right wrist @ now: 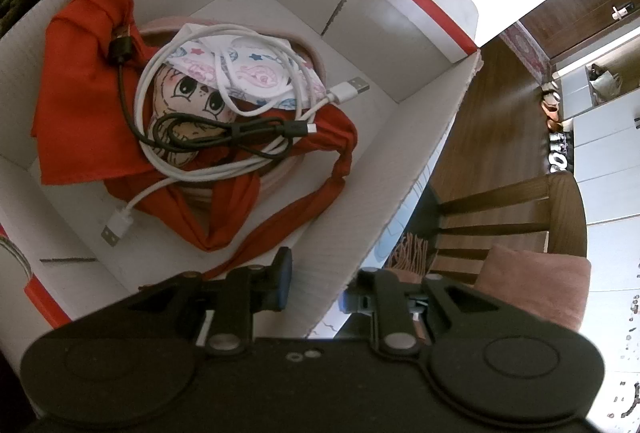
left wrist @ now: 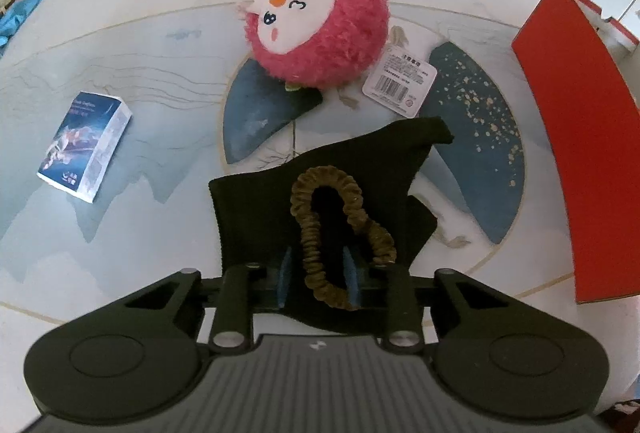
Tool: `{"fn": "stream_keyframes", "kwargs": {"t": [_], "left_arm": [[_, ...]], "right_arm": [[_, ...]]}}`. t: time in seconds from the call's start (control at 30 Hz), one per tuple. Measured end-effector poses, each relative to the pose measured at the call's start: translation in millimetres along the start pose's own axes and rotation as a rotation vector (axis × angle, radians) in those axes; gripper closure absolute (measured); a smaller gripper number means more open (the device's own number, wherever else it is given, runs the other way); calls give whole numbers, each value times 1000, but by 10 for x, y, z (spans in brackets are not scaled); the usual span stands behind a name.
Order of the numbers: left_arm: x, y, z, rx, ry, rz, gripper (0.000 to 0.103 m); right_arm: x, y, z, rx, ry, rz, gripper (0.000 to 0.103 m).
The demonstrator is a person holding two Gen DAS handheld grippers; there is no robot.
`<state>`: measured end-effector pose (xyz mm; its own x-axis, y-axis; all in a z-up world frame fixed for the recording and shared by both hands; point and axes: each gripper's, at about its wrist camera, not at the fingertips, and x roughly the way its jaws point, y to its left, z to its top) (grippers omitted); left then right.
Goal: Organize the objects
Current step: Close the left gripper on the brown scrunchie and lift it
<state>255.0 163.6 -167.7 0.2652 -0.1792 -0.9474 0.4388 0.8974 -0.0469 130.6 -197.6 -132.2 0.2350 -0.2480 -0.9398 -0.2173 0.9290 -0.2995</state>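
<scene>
On the patterned round table (left wrist: 120, 45), a black cloth (left wrist: 320, 173) is seen lying just ahead of the left gripper (left wrist: 318, 281), with an olive-brown scrunchie (left wrist: 340, 233) draped over it. The scrunchie's near loop is placed between the two blue finger pads (left wrist: 285, 279), which are held moderately apart and are not pressed onto it; nothing is seen to be gripped. Beyond the cloth, a pink plush ball (left wrist: 320, 21) with a white cartoon face is rested on the table, its paper tag (left wrist: 400, 79) lying beside it to the right. A small blue-and-white box (left wrist: 86, 145) is set well apart to the left, and the red outer wall of a cardboard box (left wrist: 592, 153) is seen at the right edge. From the right wrist view, the inside of that cardboard box (right wrist: 360, 33) is shown: a red cloth (right wrist: 80, 105), a round printed face (right wrist: 188, 101), a patterned white mask (right wrist: 248, 73), a coiled white USB cable (right wrist: 160, 177) and a black cable (right wrist: 224, 133) are piled together in it. The right gripper (right wrist: 316, 289) is held with its fingers apart astride the near box wall, one finger inside and one outside; whether the wall is touched cannot be told.
</scene>
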Motion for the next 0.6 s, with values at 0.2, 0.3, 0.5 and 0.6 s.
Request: {"fn": "stream_keyframes", "kwargs": {"t": [0.2, 0.3, 0.5, 0.6], "left_arm": [[-18, -58, 2, 26, 11, 7, 98], [-136, -33, 25, 14, -6, -14, 98], [-566, -64, 153, 12, -64, -77, 99], [-770, -156, 236, 46, -88, -95, 99]], "right_arm": [[-3, 5, -1, -6, -1, -2, 82], [-3, 7, -1, -6, -1, -3, 82], [-6, 11, -3, -10, -1, -3, 82], [-8, 13, -4, -11, 0, -3, 82]]}}
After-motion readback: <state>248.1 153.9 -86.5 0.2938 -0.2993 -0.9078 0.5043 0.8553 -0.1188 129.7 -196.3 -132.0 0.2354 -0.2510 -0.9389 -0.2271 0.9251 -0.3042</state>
